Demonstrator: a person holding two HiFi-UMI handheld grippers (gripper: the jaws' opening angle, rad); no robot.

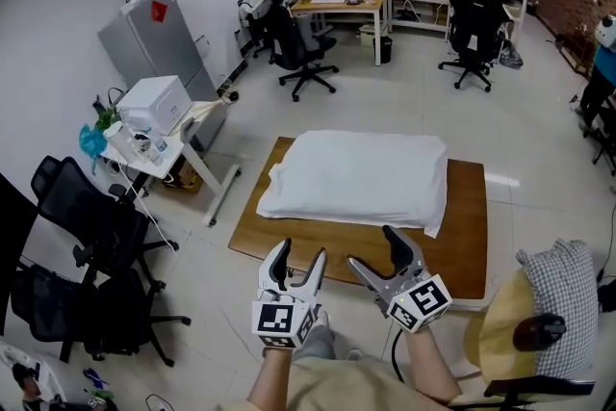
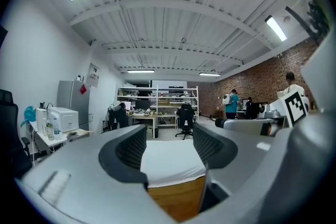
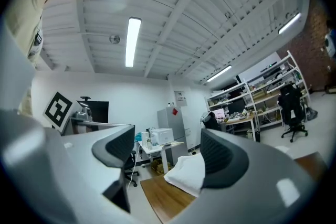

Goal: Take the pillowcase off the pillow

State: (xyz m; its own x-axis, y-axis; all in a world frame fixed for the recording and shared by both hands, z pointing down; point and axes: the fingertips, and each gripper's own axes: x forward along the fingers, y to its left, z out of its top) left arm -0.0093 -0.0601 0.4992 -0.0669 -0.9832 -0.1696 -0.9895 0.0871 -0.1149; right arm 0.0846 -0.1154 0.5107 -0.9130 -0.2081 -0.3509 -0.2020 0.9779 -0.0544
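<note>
Head view puts the pillow [image 1: 356, 176], pillowcase [image 1: 430, 218] on, along the far edge of the table [image 1: 464, 250], left gripper [image 1: 300, 253] and right gripper [image 1: 372, 247] wide and empty off its near edge (nothing grasped), so pinching stuffing with cloth could drag it off

1. The left hand-held gripper [image 1: 301, 252] and the right hand-held gripper [image 1: 372, 247] hang over the near edge of the table [image 1: 467, 226], jaws apart, with nothing between them.
2. A bare strip of wood lies between the hand-held grippers and the pillow [image 1: 361, 178]; another runs along the table's right side.
3. The pillow fills the table's far and left parts.
4. On the left, a side table [image 1: 192, 152] with a printer [image 1: 154, 103] and black chairs [image 1: 91, 226] stand near the table, with floor [image 1: 520, 120] between.
5. On the right, a chair with a checked cushion [image 1: 563, 294] stands close to the near corner.
6. Beyond the table, the floor is open.
</note>
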